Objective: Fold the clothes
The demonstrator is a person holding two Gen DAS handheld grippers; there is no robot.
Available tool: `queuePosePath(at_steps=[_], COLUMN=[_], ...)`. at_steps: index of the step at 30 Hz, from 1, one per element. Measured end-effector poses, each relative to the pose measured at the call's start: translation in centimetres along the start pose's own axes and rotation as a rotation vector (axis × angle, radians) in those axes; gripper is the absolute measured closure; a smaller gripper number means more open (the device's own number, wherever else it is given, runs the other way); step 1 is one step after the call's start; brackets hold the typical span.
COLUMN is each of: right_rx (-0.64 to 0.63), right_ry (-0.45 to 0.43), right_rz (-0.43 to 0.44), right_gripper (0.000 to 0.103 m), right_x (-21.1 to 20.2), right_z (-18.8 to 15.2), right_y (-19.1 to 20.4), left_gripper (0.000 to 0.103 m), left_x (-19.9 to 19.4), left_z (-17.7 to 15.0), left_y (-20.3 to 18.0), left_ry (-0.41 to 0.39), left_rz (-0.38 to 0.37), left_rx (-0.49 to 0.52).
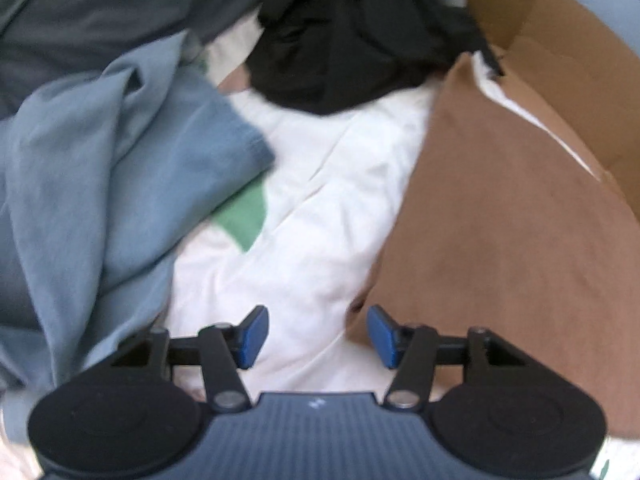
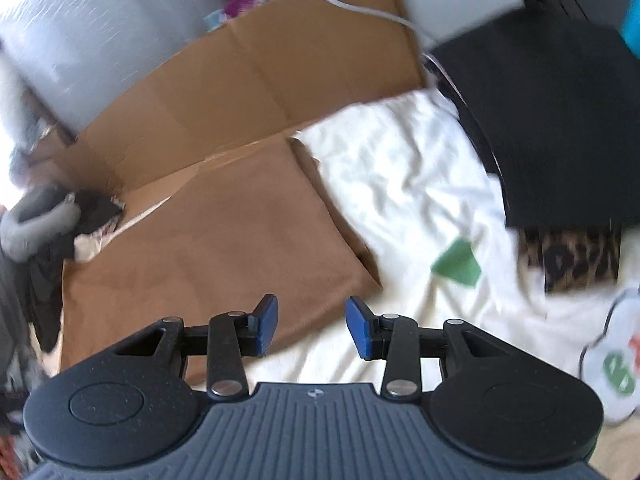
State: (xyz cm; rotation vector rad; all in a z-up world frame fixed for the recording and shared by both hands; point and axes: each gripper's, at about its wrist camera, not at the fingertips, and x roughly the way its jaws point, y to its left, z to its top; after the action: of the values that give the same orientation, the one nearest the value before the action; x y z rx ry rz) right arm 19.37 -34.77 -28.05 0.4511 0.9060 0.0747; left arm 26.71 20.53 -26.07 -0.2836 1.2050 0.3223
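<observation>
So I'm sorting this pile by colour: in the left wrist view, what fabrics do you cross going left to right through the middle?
Blue garment → green patch → white fabric → brown folded cloth.

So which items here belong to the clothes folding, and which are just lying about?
Job:
- brown garment
- blue garment
- black garment
- leopard-print piece
- left tongs, open, empty
- right tongs, open, empty

Lying about:
- cardboard box
- white cable
- white sheet
</observation>
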Motion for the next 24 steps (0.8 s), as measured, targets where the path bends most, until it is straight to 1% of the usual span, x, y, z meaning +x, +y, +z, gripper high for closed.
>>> queuePosePath(at_steps=[2,4,5,6,8,10,12,13,15,18,19,20,21,22,23,24], right_rx=[0.019,0.013,0.03,0.049,0.094,0.125,0.16,0.186,0.227,0.263,0.273,0.283,0.287,0.271,0.253,0.219], right_ry=[0.001,0.001,0.007,0.013,0.02,0.03,0.02,0.013,0.001,-0.005,-0.004,-0.003,-0.007,-0.013,-0.019,-0.023], right_rz=[0.002,0.017,0.03,0.044,0.064,0.089,0.093,0.095,0.095,0.099,0.109,0.119,0.126,0.137,0.149,0.154], right_gripper=[0.058,0.058,0.058,0.058,0.058,0.058,0.058,0.058,0.058,0.059,0.067,0.071,0.081,0.087,0.087,0.087], right_x=[0.2,0.4,0.4,0.5,0.8,1.0,1.2,1.3,1.8,2.9,3.3,3.6,3.9,4.1,4.3,4.5], right_z=[-0.5,-0.8,-0.9,-0.9,-1.1,-1.3,-1.6,-1.7,-2.3,-3.4,-3.9,-4.3,-4.7,-4.9,-5.1,-5.0], right_y=[-0.3,-0.4,-0.6,-0.8,-1.4,-2.0,-2.9,-3.4,-4.4,-5.5,-5.7,-5.9,-5.9,-5.6,-5.4,-4.8], left_gripper=[0.046,0.045,0.043,0.039,0.037,0.038,0.038,0.038,0.043,0.048,0.051,0.061,0.072,0.075,0.077,0.077], left_x=[-0.5,-1.5,-2.3,-2.9,-3.5,-3.3,-2.8,-2.3,-1.1,-0.1,0.2,0.4,0.5,0.6,0.6,0.7], left_z=[0.2,0.6,0.7,0.5,0.3,0.3,0.2,0.2,0.0,-1.1,-1.5,-2.0,-2.6,-3.1,-3.5,-3.5], left_y=[-0.1,-0.5,-0.8,-1.1,-1.7,-1.9,-1.9,-1.9,-2.0,-2.5,-2.7,-2.8,-3.1,-3.5,-3.9,-4.3], left_ry=[0.024,0.04,0.028,0.011,-0.008,0.007,-0.012,-0.005,0.015,0.003,-0.002,-0.006,-0.011,-0.019,-0.03,-0.029], left_rz=[0.009,-0.032,-0.07,-0.089,-0.101,-0.116,-0.113,-0.113,-0.132,-0.148,-0.152,-0.161,-0.158,-0.141,-0.124,-0.129], left_rx=[-0.027,-0.037,-0.036,-0.034,-0.032,-0.042,-0.083,-0.108,-0.138,-0.118,-0.107,-0.092,-0.069,-0.034,-0.002,0.02])
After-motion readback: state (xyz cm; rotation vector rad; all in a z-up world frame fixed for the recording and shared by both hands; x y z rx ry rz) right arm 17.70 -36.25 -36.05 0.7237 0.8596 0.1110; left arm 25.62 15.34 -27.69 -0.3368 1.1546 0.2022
